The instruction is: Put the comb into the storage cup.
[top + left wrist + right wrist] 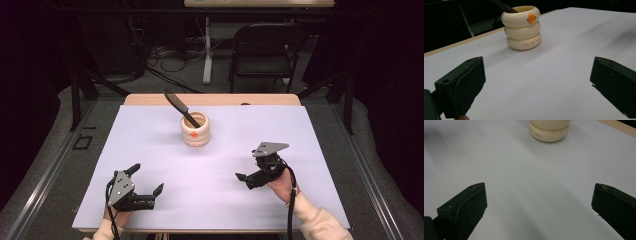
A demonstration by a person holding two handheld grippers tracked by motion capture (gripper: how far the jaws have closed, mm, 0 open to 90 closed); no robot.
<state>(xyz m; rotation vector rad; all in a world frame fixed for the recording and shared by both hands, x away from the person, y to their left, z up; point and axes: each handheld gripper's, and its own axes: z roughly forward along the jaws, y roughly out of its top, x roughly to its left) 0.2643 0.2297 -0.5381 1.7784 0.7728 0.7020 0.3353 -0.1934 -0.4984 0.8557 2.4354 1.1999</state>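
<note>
A cream holder (195, 129) shaped like three stacked rings, with an orange mark on its side, stands at the middle back of the white mat (150, 150). A black knife (179, 107) leans out of it toward the back left. My left gripper (146, 179) hovers low near the front left of the mat, open, nothing between its jaws. My right gripper (248, 167) sits front right, open and empty too. The left gripper view has the holder (522, 27) and the knife's handle (504, 6) ahead of the spread jaws. The holder's base (548, 131) tops the right gripper view.
The mat covers a wooden table whose far edge (215, 99) shows behind the holder. Beyond the table stand a black folding chair (265, 50), a white table leg (207, 50) and floor cables (170, 57). Black frame legs (80, 90) flank the table.
</note>
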